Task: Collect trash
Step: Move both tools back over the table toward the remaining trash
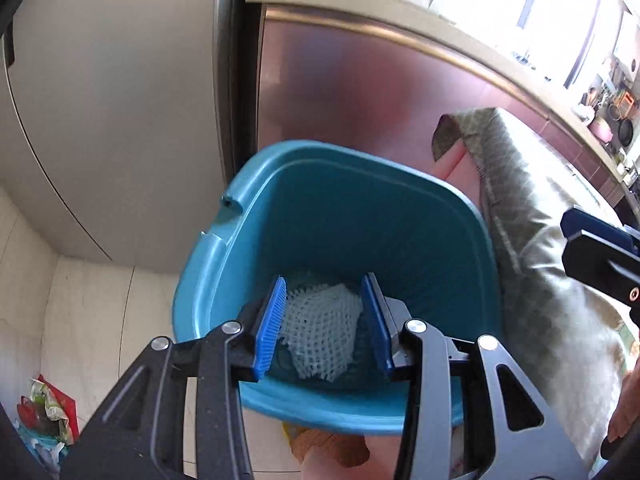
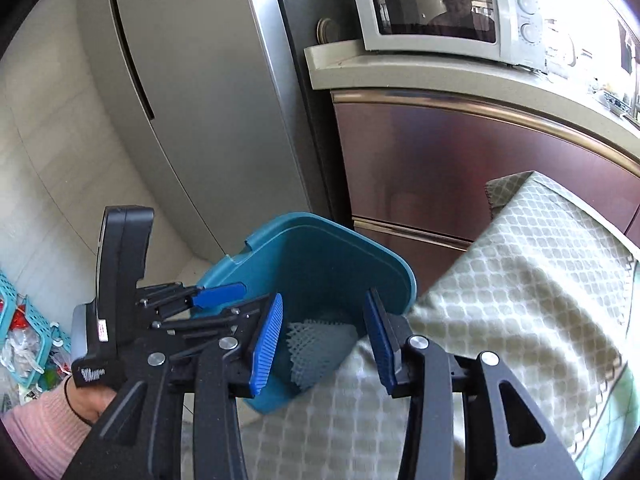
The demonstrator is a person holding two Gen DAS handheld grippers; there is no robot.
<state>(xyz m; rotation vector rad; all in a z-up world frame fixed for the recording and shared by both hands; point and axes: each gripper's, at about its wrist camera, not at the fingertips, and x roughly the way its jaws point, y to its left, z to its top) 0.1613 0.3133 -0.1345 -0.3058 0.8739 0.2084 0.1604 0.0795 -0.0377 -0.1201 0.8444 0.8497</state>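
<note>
- The left gripper [image 1: 324,324] is hanging over the mouth of the teal bin [image 1: 280,184], pointing down into it, jaws standing apart with nothing pinched between the blue pads [image 1: 272,328].
- The trash itself, a piece of white foam netting [image 1: 320,332], is lying loose at the bottom of the bin. From the left wrist view it's showing through the gap between the pads, but it's down below them, not touching.
- The right gripper [image 2: 324,344] is sitting just to the right of the bin, over the corner of the table with the patterned green cloth [image 2: 520,280]. Its jaws are standing apart too, nothing in them.
- From the right wrist view you're seeing the bin's rim past the fingers and the netting inside, with the cloth edge running right beside the bin.
- The person's hand [image 2: 86,400], in a pink sleeve [image 2: 36,436], is gripping the left tool's handle on the near left.
- Far side: a silver fridge [image 2: 192,112] is standing left of the bin, a reddish-brown cabinet [image 2: 460,168] behind it, and a white microwave [image 2: 440,12] is sitting on the counter above.
- A light blue basket [image 2: 24,320] of clutter is sitting on the floor at far left.
</note>
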